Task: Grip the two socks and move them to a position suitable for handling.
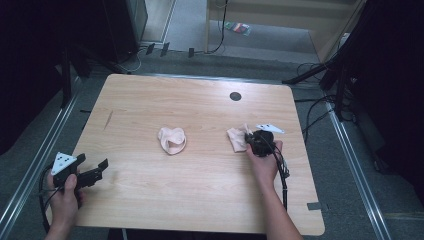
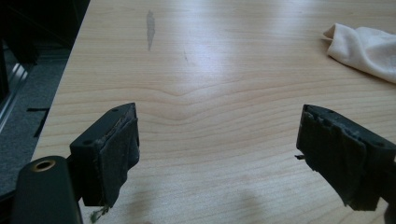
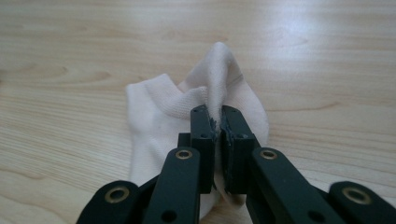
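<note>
Where the right gripper [image 3: 218, 122] meets the table [image 1: 150, 100], its jaws stand closed, pinching a raised fold of one pale sock [image 3: 161, 116] that lies just ahead of and under the fingertips. Left gripper [image 2: 217, 144]: jaws wide apart, holding nothing. Second pale sock [image 1: 172, 140]: well apart from both, between them.

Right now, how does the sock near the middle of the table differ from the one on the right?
The middle sock lies free, touched by nothing; the right sock is pinched in the right hand-held gripper, whose jaws are shut on a fold. The middle sock is bunched into a rounded curl; the right sock lies flatter, with a ridge pulled up at the jaws. Both are pale peach and rest on the wooden table.
</note>
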The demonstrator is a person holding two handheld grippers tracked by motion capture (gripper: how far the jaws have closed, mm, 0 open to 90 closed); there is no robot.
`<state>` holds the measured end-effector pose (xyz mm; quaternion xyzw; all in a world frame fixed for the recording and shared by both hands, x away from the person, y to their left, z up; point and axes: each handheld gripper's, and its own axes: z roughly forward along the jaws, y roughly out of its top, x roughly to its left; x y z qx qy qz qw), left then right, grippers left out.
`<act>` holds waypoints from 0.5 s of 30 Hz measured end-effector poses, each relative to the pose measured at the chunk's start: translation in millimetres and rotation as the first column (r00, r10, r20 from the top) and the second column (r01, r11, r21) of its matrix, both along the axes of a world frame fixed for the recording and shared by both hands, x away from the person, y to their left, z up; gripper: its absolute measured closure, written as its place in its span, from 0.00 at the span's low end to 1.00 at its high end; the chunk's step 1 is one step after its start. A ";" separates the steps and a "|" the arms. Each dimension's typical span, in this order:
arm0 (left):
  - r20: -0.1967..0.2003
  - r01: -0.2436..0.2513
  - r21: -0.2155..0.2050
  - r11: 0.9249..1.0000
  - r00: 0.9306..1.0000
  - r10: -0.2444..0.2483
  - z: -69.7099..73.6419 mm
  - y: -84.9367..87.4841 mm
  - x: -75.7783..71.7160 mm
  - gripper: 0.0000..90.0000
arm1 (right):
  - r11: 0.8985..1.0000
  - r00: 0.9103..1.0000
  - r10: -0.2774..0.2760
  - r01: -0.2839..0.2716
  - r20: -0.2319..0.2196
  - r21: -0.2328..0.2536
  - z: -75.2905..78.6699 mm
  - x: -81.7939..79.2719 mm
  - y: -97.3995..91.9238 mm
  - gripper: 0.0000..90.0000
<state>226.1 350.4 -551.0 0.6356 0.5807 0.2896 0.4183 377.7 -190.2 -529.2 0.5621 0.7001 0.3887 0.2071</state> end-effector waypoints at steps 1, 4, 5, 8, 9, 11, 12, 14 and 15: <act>0.000 -0.002 -0.003 1.000 1.000 0.002 -0.1 -0.3 0.4 0.15 | 1.000 1.000 -0.002 0.002 0.006 0.005 3.1 -1.9 0.0 0.95; -0.001 0.001 0.002 1.000 1.000 -0.001 0.8 -1.9 1.0 0.15 | 0.999 1.000 -0.012 0.012 0.017 0.038 19.9 -11.0 1.1 0.95; 0.001 0.002 0.003 1.000 1.000 -0.002 1.2 -2.1 1.1 0.15 | 0.999 1.000 -0.015 0.014 0.016 0.048 23.5 -13.2 1.2 0.95; 0.002 -0.001 0.001 1.000 1.000 0.001 3.1 -2.6 1.2 0.15 | 0.999 1.000 -0.011 0.010 0.027 0.051 32.5 -19.8 2.5 0.95; 0.002 0.002 0.002 1.000 1.000 -0.002 3.9 -2.5 1.2 0.15 | 0.999 1.000 -0.007 0.006 0.030 0.052 35.0 -22.2 2.8 0.95; 0.008 0.003 -0.018 1.000 1.000 -0.003 5.8 -2.9 1.0 0.15 | 0.999 0.999 0.005 -0.007 0.040 0.051 39.6 -27.4 3.7 0.95; 0.008 0.007 -0.026 1.000 1.000 -0.006 7.3 -3.7 0.9 0.15 | 0.999 0.999 0.011 -0.014 0.045 0.053 41.9 -30.3 4.1 0.95; 0.011 0.014 -0.023 1.000 1.000 -0.014 9.9 -7.4 1.3 0.15 | 0.998 0.998 0.023 -0.026 0.055 0.053 45.7 -35.9 5.2 0.95; 0.011 0.021 -0.022 1.000 1.000 -0.020 11.3 -9.6 1.5 0.15 | 0.998 0.998 0.028 -0.032 0.062 0.053 47.1 -38.9 5.9 0.95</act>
